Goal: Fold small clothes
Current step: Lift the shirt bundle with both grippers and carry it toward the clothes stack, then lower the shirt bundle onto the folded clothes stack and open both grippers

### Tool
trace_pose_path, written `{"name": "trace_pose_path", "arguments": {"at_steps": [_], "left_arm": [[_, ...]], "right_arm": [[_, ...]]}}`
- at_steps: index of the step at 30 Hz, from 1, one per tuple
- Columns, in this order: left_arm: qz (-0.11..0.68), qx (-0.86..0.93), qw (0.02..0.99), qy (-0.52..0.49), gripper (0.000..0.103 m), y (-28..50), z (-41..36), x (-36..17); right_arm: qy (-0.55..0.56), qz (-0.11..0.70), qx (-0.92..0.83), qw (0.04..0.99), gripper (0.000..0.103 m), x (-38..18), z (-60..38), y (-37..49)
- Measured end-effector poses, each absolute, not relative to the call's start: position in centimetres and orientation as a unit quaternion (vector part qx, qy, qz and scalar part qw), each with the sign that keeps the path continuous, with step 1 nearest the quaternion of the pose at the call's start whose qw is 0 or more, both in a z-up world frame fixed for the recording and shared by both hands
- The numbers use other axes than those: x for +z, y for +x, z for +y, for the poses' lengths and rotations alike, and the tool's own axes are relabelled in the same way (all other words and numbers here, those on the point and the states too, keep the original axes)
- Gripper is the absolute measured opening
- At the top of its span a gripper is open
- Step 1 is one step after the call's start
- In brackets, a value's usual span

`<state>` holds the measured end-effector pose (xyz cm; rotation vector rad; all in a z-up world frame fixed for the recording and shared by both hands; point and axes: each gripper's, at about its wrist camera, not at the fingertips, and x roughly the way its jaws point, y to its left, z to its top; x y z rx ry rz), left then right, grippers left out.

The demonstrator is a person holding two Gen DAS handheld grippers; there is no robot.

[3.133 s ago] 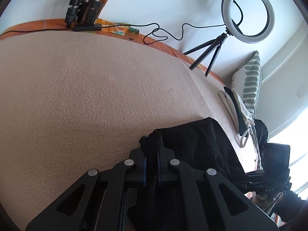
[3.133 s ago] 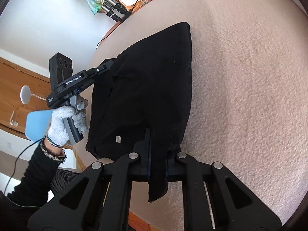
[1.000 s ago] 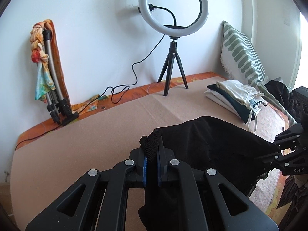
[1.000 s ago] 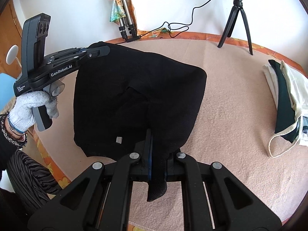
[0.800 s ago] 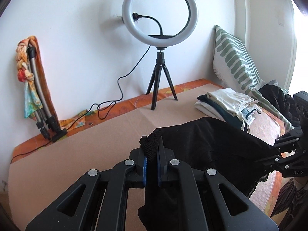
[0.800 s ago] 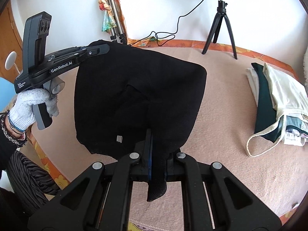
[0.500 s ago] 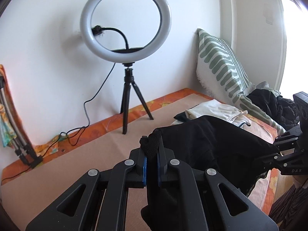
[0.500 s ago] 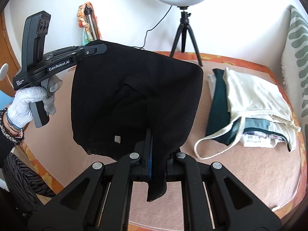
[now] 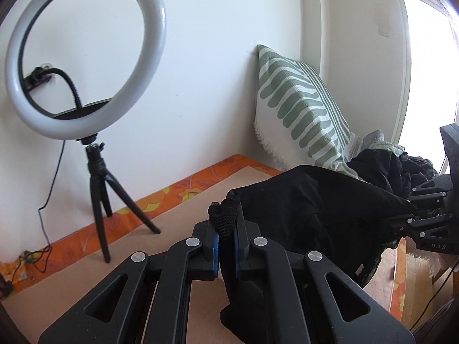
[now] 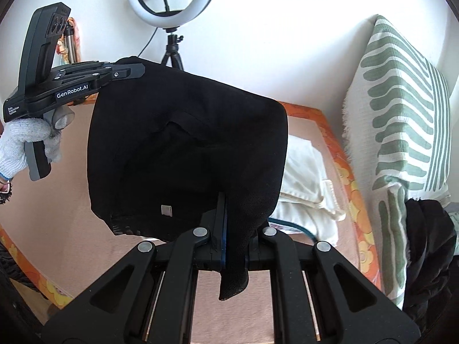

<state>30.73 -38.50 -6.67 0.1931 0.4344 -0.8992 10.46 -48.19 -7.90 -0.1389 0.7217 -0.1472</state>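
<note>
A folded black garment (image 10: 183, 154) hangs in the air between my two grippers, above the pink blanket (image 10: 51, 200). My left gripper (image 9: 225, 223) is shut on one corner of the black garment (image 9: 315, 200), with a tuft of cloth sticking up between its pads. In the right wrist view the left gripper (image 10: 134, 70) pinches the far left corner, held by a gloved hand (image 10: 25, 143). My right gripper (image 10: 233, 218) is shut on the near corner, and a flap of cloth droops below its fingers. In the left wrist view the right gripper (image 9: 401, 218) holds the cloth at the far right.
A stack of folded clothes (image 10: 304, 183), white on top, lies on the blanket under the garment's right edge. A ring light on a tripod (image 9: 86, 66) stands at the wall. A green striped pillow (image 10: 401, 114) leans at the right, with a dark pile of clothes (image 10: 430, 243) beside it.
Both grippers have lifted the black garment off the blanket and carried it to the right, from the middle of the blanket to above the stack of folded clothes. Their grips are unchanged.
</note>
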Motion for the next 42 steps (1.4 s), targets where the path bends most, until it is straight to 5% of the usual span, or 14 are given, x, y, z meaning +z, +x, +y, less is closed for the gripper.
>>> {"name": "trace_pose_path", "arguments": {"at_steps": [9,25,31,34,42], "left_arm": [[0.219,-0.424,0.874,0.09,0.006,33.7,-45.1,-8.7],[0.283,-0.37,0.875,0.131,0.013,39.4,-48.1,-14.1],[0.286,-0.368,0.876,0.124,0.023,39.3,-47.6,-13.4],[0.276,-0.363,0.883,0.112,0.032,39.1,-46.3,-12.5],[0.281,-0.451,0.837,0.13,0.032,33.0,-45.4,-13.3]], "right_arm": [[-0.051,0.35,-0.092,0.931,0.009,-7.9,-56.5,13.8],[0.157,0.415,-0.002,0.896,0.009,-14.9,-64.4,16.4],[0.142,0.445,0.002,0.884,0.032,-15.2,-63.7,15.6],[0.116,0.437,0.01,0.892,0.035,-14.3,-63.2,14.6],[0.197,0.356,0.025,0.913,0.042,-10.2,-66.8,16.6]]}}
